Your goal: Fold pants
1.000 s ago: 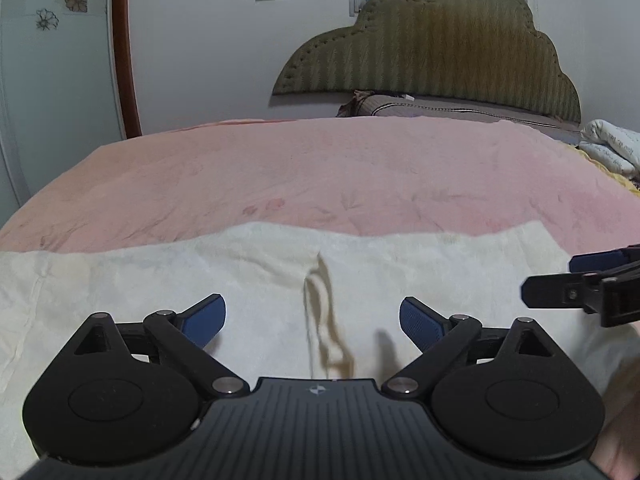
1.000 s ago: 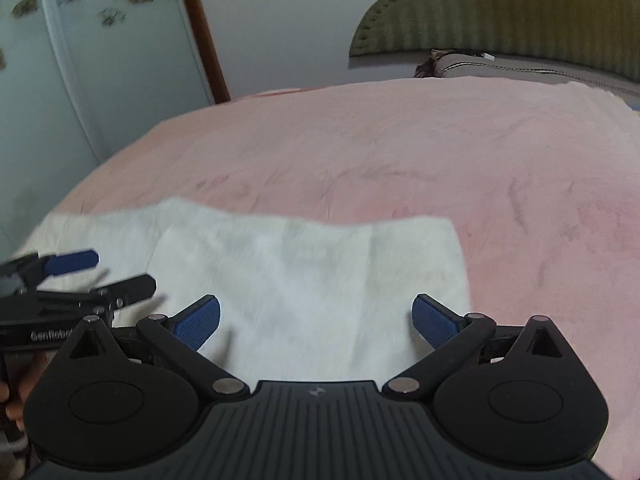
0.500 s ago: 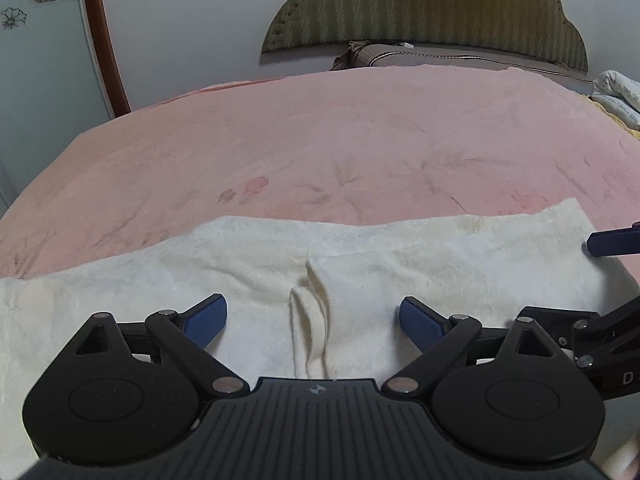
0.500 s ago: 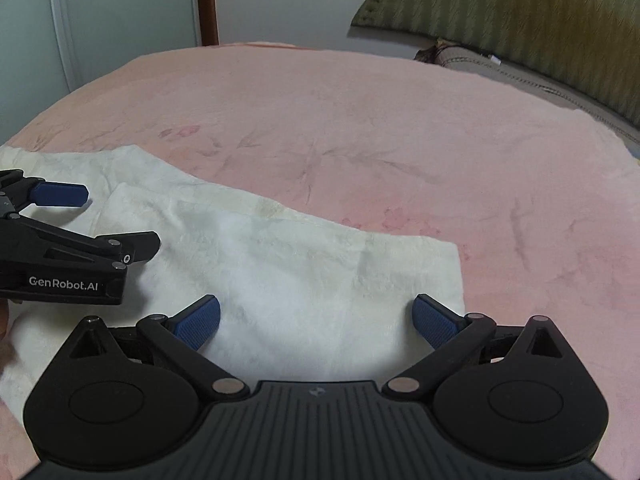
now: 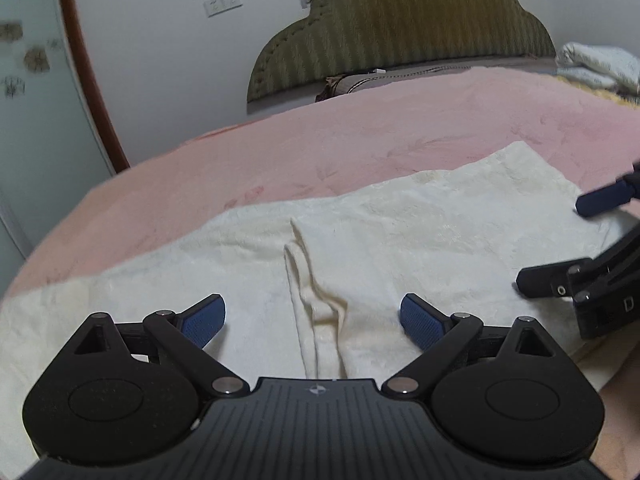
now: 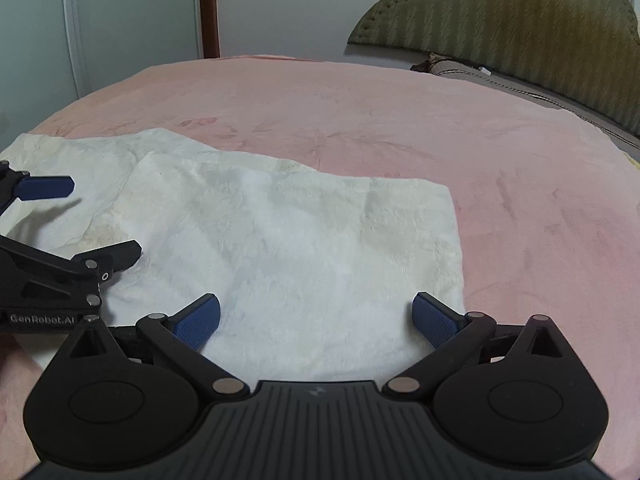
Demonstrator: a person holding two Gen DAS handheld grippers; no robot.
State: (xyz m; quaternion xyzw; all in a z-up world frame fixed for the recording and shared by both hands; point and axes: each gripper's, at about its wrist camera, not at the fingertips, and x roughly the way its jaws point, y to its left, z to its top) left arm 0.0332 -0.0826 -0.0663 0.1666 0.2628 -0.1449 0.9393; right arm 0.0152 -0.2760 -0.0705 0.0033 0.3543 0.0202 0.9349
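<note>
Cream-white pants [image 5: 420, 232] lie flat on the pink bedspread [image 5: 360, 140], with a raised fold ridge [image 5: 316, 308] between the legs. My left gripper [image 5: 312, 320] is open and empty, just above the pants, straddling that ridge. My right gripper [image 6: 316, 318] is open and empty over the pants [image 6: 300, 240] near their right end. The right gripper shows at the right edge of the left wrist view [image 5: 588, 240]; the left gripper shows at the left edge of the right wrist view [image 6: 80, 224].
A green padded headboard [image 5: 420, 32] and a pillow [image 5: 400, 78] stand at the far end of the bed. White bedding [image 5: 596, 64] is piled at far right. A wardrobe with a brown frame [image 5: 88, 80] stands to the left.
Both grippers have tilted and shifted a little over the pants, staying open. The left wrist view has rolled, and the right gripper sits closer to the pants' right end.
</note>
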